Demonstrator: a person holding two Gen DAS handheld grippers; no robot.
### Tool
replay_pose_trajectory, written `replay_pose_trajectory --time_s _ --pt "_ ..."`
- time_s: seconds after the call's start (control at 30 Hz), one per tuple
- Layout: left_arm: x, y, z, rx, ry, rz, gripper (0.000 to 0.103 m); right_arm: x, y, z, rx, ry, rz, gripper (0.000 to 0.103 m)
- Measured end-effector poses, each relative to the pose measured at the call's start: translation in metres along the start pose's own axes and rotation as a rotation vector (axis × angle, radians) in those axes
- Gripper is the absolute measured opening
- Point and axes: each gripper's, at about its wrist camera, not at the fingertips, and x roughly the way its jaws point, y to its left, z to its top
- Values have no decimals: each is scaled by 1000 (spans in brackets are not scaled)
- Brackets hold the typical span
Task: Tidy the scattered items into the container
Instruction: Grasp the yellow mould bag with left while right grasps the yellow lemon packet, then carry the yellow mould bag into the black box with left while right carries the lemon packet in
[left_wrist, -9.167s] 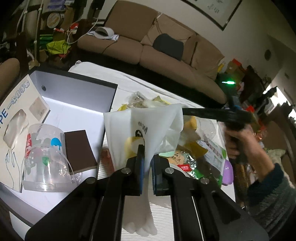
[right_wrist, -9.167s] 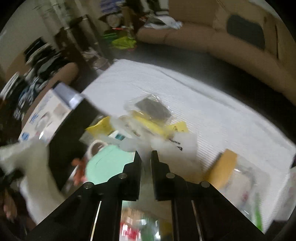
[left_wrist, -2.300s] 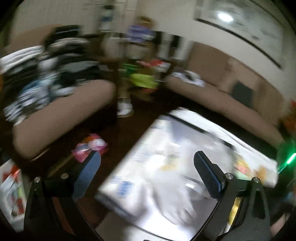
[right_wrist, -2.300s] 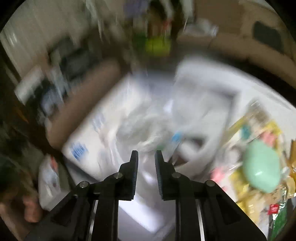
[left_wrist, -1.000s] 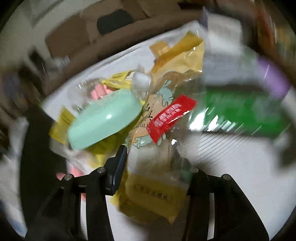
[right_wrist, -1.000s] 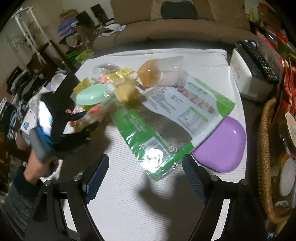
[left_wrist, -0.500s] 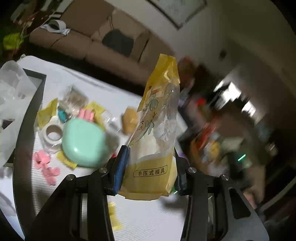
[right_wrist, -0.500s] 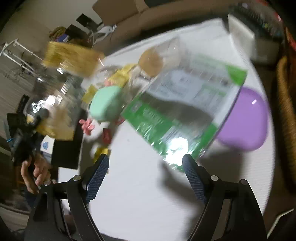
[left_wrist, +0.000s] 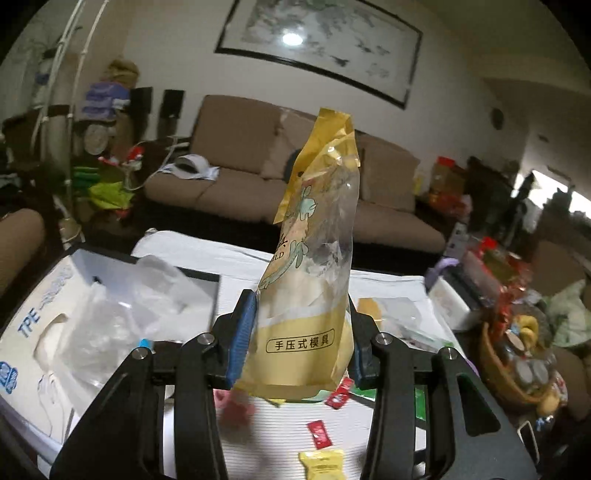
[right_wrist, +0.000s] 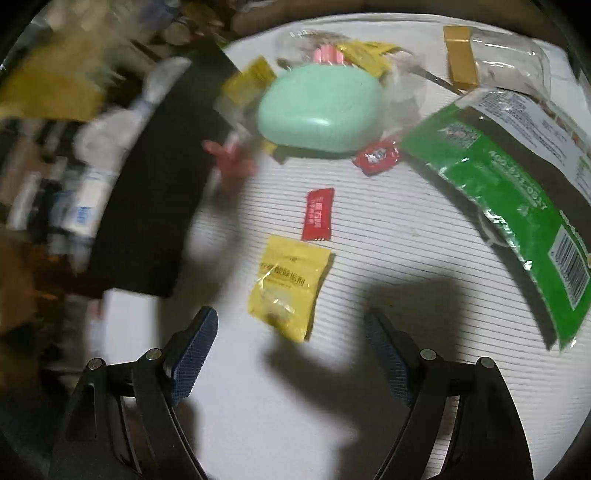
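My left gripper (left_wrist: 299, 332) is shut on a tall yellow and clear plastic bag (left_wrist: 314, 258), held upright above the white table. The open container box (left_wrist: 207, 275), with clear plastic and white gloves in it, lies to its left. My right gripper (right_wrist: 291, 339) is open and points down at the table. A small yellow sachet (right_wrist: 288, 284) lies just ahead of its fingertips, with a red sachet (right_wrist: 317, 214) beyond. Farther off sit a mint green case (right_wrist: 321, 107), a second red sachet (right_wrist: 376, 157), a pink flower clip (right_wrist: 229, 158) and a green foil bag (right_wrist: 517, 206).
The box's dark wall (right_wrist: 159, 184) runs along the left in the right wrist view. A clear bag with a yellow header (right_wrist: 491, 62) lies at the far table edge. A wicker basket (left_wrist: 517, 369) stands right of the table, a brown sofa (left_wrist: 258, 173) behind.
My left gripper has lifted the yellow bag off the pile and turned toward the box. My right gripper has swung left and lower, over the small sachets.
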Motion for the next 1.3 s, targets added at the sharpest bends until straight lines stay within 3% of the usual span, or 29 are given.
replay_pose_trajectory --time_s 0.07,0.1,0.23,0.27,0.37,0.43,0.5,0.53,0.63,0.7,0.8,0.83,0.9,1.0,1.1,1.23,1.3 --pt "-2 4 2 9 -10 24 40 12 15 1 -14 -32 -103 84" --pt "-6 5 3 17 -24 39 35 19 24 1 -29 -43 -152 84" --pt "-18 11 10 40 -41 86 22 49 34 0 -41 -15 -231 83" --pt "-17 12 9 43 -27 92 3 55 35 -2 -42 -4 -245 84" --pt "-6 20 4 14 27 73 0 54 45 -9 -114 -43 -333 71" --pt "-5 20 4 16 35 58 0 49 45 -12 -139 -61 -316 56" --pt "-6 19 5 25 42 56 1 40 36 -13 -123 -60 -276 52" --pt "-6 20 5 22 46 60 2 35 31 -13 -114 -65 -259 40" --pt "3 22 3 -11 107 32 26 11 9 -13 -57 -92 -163 39" --pt "12 20 -1 -13 155 14 48 -10 -6 -11 -42 -116 -121 39" --pt "25 8 -7 14 228 -12 70 -43 -19 -8 -33 -149 -82 39" --pt "29 2 -11 29 259 -18 74 -56 -23 -7 -31 -162 -81 39" --pt "42 -8 -23 43 373 -20 96 -85 -24 -9 -38 -178 -88 39" --pt "51 -30 -58 51 496 40 97 -119 -29 -12 -67 -203 -121 39" --pt "54 -58 -109 203 582 221 102 -141 -43 -19 -98 -233 -172 39" --pt "59 -53 -171 138 707 331 103 -152 -67 -33 -57 -278 -156 40" --pt "70 -53 -188 171 773 393 103 -148 -73 -41 -63 -273 -178 40"
